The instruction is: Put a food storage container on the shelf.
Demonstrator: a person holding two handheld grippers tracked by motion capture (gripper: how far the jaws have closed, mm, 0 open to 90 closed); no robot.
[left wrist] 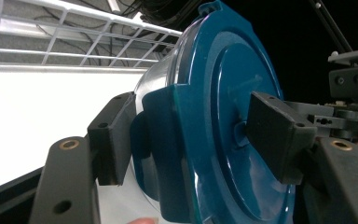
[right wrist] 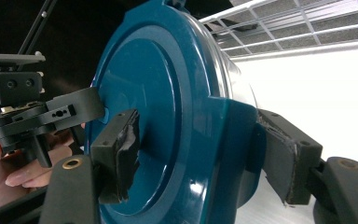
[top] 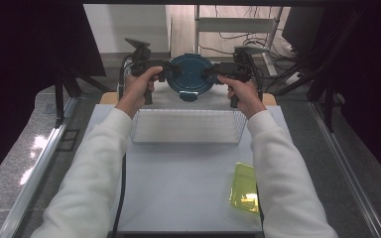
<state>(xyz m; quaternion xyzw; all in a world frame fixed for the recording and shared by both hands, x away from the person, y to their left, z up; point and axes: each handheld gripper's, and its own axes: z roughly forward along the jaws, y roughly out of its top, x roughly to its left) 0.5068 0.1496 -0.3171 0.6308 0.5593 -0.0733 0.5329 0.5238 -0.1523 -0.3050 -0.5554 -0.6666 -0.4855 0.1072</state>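
Two tools (top: pixel 174 69) (top: pixel 209 72) clamp the blue-lidded container (top: pixel 191 75).

Round container (top: pixel 192 75), dark teal lid (left wrist: pixel 235 121) on a clear body, held up off the counter at its far end, tipped on edge so the lid top faces the high view. Lid is glossy with a raised round centre panel and fold-down latch flaps at the rim; one flap (top: pixel 189 95) points down, another (right wrist: pixel 233 149) lies folded over the clear wall. Clamped at opposite rims, left and right, above the far side of the wire rack.
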